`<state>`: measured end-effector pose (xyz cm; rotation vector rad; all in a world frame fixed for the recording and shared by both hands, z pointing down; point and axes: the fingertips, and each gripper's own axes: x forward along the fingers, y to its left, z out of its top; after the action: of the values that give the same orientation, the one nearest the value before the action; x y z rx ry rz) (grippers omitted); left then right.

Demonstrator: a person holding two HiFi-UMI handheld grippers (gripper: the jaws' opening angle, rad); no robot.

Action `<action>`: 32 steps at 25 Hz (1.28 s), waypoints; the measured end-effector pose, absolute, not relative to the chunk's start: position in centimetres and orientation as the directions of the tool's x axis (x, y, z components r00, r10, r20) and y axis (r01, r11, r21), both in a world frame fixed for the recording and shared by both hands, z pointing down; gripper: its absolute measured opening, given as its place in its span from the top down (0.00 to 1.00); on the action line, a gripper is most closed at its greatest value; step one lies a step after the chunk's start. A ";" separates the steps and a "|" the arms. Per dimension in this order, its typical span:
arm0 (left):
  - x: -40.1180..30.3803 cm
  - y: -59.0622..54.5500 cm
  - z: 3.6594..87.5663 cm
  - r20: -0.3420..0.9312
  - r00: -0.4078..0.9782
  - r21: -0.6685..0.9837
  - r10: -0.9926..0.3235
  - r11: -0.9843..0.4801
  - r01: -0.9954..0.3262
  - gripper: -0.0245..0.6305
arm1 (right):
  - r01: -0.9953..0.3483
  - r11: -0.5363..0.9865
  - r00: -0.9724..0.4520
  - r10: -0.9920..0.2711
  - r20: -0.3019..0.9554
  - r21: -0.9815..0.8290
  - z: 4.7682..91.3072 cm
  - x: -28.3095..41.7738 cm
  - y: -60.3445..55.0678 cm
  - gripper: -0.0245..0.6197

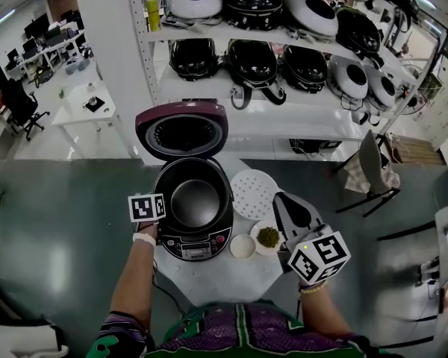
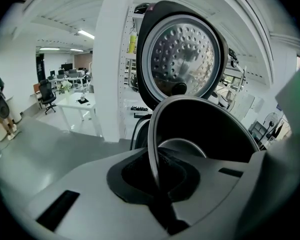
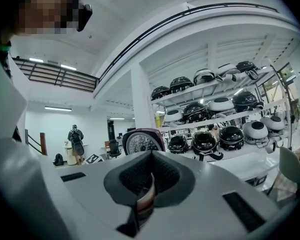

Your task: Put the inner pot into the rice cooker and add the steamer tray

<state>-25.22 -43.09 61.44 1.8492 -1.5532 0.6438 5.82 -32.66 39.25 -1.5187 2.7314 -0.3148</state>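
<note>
Inner pot (image 1: pixel 196 202) sits inside the open rice cooker (image 1: pixel 199 246) on the counter (image 1: pixel 209 282). The left tool (image 1: pixel 161 213) is at the cooker's left side, its jaws pinching the pot's rim. Just right of the rice cooker lies the white perforated steamer tray (image 1: pixel 254 194), with two small bowls (image 1: pixel 243 246) by the cooker's front right corner, and the right tool (image 1: pixel 285 198) hangs over the tray's near edge with its jaws pressed together.

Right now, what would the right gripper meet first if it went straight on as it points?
Probably the right edge of the rice cooker's raised maroon lid, just left of the right gripper's line; otherwise the white shelf of rice cookers behind. Depth is unclear.
</note>
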 end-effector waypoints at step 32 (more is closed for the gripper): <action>-25.9 -43.0 59.2 0.607 0.175 0.056 -0.775 -0.178 -0.982 0.63 | -0.848 0.501 -0.522 -0.846 0.111 -0.171 39.4 5.2 -31.0 0.95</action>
<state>-25.90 -42.97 59.23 2.0196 -1.6545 0.6322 5.17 -30.97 39.41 -1.5420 2.7324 -0.3232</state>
